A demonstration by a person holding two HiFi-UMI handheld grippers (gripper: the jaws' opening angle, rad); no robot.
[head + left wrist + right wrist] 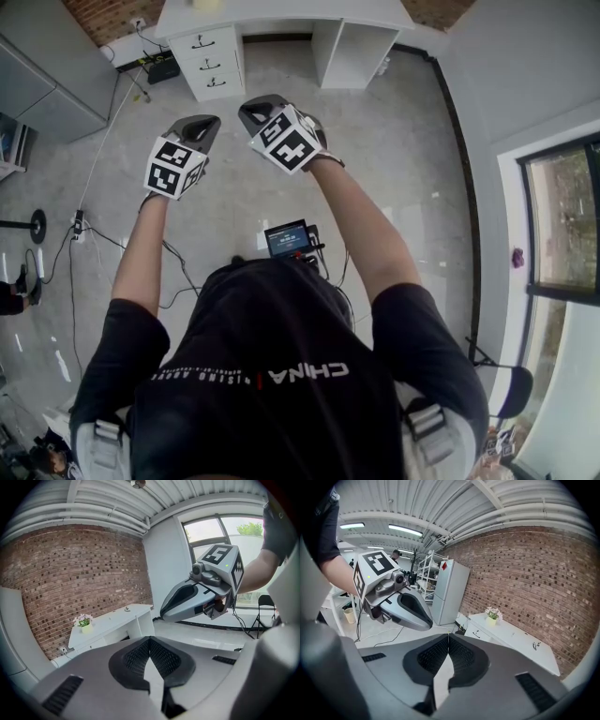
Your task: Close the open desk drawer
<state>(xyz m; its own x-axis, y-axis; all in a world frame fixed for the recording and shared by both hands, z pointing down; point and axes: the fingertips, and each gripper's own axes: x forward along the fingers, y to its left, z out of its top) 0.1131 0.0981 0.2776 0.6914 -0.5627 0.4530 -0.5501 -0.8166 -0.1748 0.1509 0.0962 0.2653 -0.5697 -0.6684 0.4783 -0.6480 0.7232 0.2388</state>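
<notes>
Desk drawers (208, 63) sit in a stack at the left end of the white surface (281, 13), across the bare floor (403, 141) from me and well out of reach. From here I cannot tell which front stands proud. My left tongs (149, 641) and right tongs (448, 638) are both pinched together at the tips with nothing between them, raised side by side before my chest. To do this well I would walk up square to the stack, set a closed tip flat on the front beside its handle, and push straight. The fronts face me. The surface runs crosswise to me, so the drawer should slide away toward the brick wall (534, 573).
</notes>
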